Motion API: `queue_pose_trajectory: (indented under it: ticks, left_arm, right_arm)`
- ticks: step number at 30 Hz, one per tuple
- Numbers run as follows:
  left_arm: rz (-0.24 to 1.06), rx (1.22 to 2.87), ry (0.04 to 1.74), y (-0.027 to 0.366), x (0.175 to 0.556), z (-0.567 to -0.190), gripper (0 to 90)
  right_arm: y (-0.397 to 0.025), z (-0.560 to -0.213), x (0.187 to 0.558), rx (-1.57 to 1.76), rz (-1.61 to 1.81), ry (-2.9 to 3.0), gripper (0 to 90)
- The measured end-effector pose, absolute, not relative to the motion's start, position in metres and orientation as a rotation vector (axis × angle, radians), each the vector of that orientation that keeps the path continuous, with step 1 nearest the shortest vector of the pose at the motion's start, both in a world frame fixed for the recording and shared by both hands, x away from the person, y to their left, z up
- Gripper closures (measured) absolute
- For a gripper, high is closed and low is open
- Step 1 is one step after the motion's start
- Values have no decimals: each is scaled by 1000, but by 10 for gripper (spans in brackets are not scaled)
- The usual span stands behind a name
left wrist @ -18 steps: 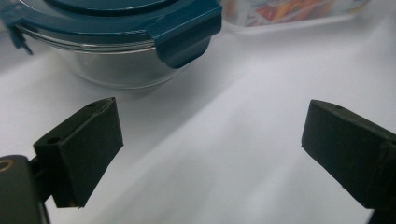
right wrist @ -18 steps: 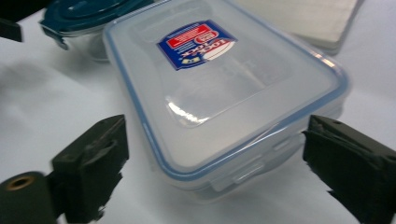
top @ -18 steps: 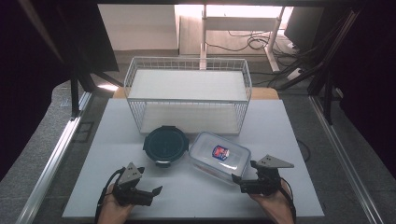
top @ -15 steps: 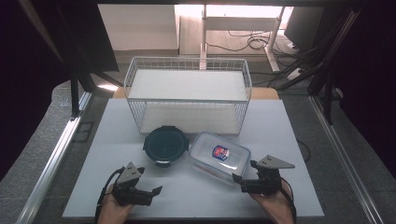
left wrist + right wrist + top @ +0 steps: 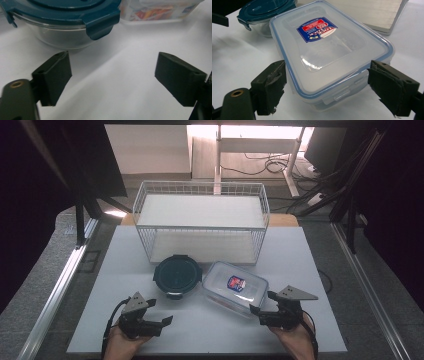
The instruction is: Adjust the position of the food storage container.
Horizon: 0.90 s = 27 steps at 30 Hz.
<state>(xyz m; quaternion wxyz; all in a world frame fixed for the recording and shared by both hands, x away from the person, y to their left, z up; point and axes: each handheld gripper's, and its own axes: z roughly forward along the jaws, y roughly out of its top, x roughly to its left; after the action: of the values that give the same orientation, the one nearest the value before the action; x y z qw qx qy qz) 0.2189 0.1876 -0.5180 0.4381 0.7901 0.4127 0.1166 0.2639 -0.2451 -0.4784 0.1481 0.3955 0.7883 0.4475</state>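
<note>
**Both grippers open, lined up on two containers**

Left gripper [image 5: 159, 316] near-left, jaws wide apart, empty, pointed at round teal-lidded glass bowl [image 5: 177, 275], not touching. Right gripper [image 5: 261, 306] near-right, jaws spread either side of clear rectangular lidded box's [image 5: 235, 286] near end, no contact visible. White wire basket [image 5: 202, 223] sits far, empty. Likely pre-grasp; next move probably needs right jaws closing squarely across the box.
</note>
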Motion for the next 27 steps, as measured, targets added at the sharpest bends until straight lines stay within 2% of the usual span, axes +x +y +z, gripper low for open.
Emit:
queue_pose_trajectory:
  ticks: [6, 13, 18, 19, 27]
  left_arm:
    - [261, 1953, 998, 185, 219, -515, 283]
    - [255, 1912, 959, 174, 229, -496, 547]
    - [180, 1924, 949, 157, 252, -480, 632]
    - [171, 1950, 929, 147, 263, -477, 701]
    - [213, 1994, 935, 119, 298, -469, 884]
  right_arm:
    - [-246, -478, 263, 1125, 1278, 2240, 153]
    - [-249, -479, 264, 1137, 1268, 2217, 153]
    - [-249, -477, 263, 1114, 1308, 2217, 120]
    - [-249, -476, 262, 1098, 1327, 2212, 114]
    - [-252, -474, 261, 1075, 1351, 2186, 111]
